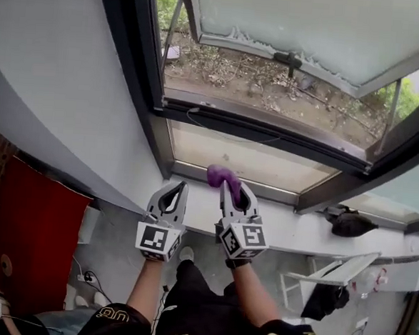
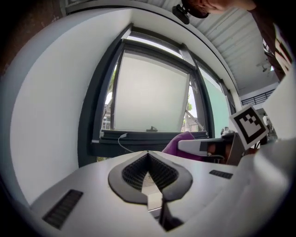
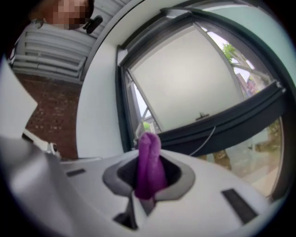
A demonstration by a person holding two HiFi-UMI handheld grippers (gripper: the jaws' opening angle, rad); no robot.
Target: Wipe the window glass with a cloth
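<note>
A purple cloth (image 1: 221, 175) sticks up from my right gripper (image 1: 227, 188), which is shut on it just below the lower fixed pane (image 1: 253, 161). In the right gripper view the folded cloth (image 3: 149, 164) is clamped between the jaws of the right gripper (image 3: 149, 183), with the frosted sash glass (image 3: 194, 78) ahead. My left gripper (image 1: 180, 186) hovers beside it to the left, shut with nothing in it. The left gripper view has its closed tips (image 2: 148, 153) pointing at the window glass (image 2: 148, 92), with the cloth (image 2: 177, 141) to the right.
The upper sash (image 1: 312, 24) is swung open outward, with bare ground and plants beyond. A white sill (image 1: 305, 234) runs under the window, and a black object (image 1: 352, 223) lies on it at the right. A white wall (image 1: 65, 81) stands at the left and a red panel (image 1: 37, 223) below it.
</note>
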